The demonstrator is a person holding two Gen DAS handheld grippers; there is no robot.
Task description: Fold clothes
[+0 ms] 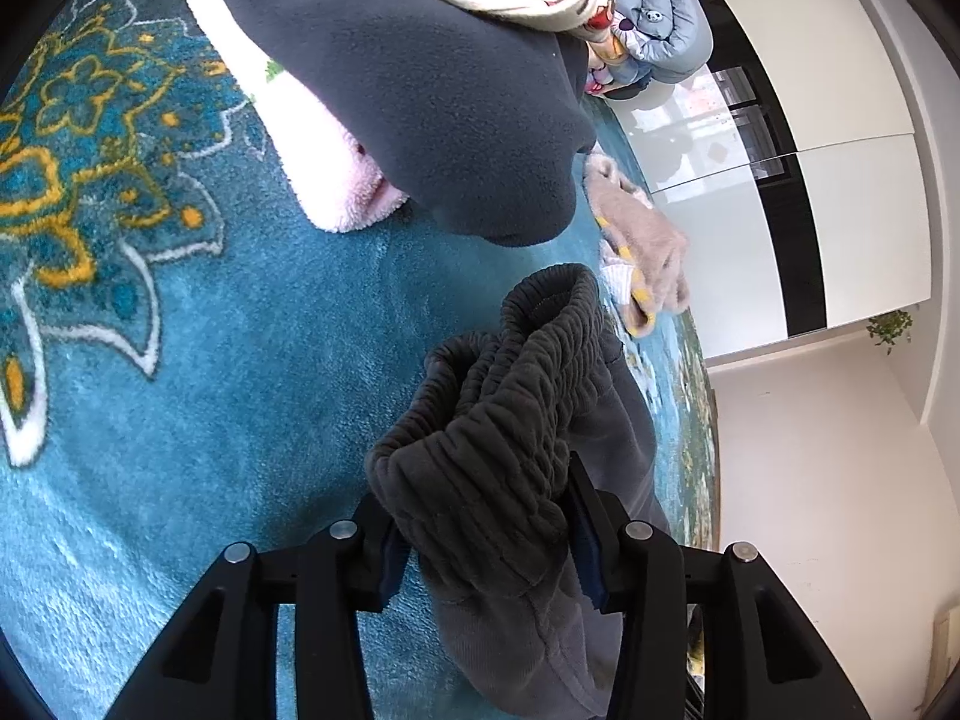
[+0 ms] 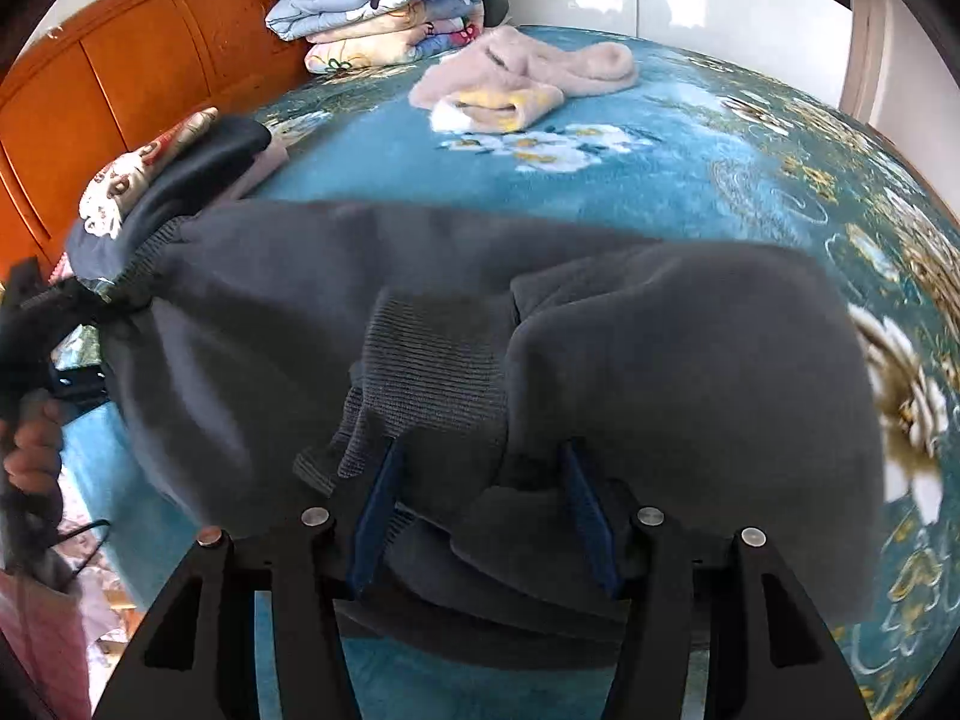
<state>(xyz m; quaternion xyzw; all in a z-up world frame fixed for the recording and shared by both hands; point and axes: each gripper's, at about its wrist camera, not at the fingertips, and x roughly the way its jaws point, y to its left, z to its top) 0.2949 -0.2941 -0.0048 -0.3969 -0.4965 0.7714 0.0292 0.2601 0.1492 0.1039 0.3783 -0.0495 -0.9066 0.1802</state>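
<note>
The dark grey sweatpants (image 2: 540,324) are held up above the teal floral bedspread (image 2: 660,180), stretched between the two grippers. The left gripper (image 1: 480,534) is seen clamped on the gathered elastic waistband (image 1: 510,384), which is bunched between its jaws. The right gripper (image 2: 474,516) is closed on a fold of the same garment beside a ribbed cuff (image 2: 432,360), cloth filling the gap between its blue pads (image 2: 375,516).

Open bedspread is seen far of the stretched garment in the right wrist view, up to a pinkish fleece garment (image 2: 522,78) that lies crumpled near the far edge. A stack of folded quilts (image 2: 384,6) is set against the wooden headboard (image 2: 120,78) at the far left. A small pile of folded clothes (image 2: 180,174) lies at the left edge, just beside the sweatpants.

Only the left wrist view shows a pink plush item (image 1: 342,180) under a dark fleece garment (image 1: 432,90), and white wardrobe doors (image 1: 852,150) past the bed's right edge. Only the right wrist view shows the person's left hand (image 2: 33,444) on its handle.
</note>
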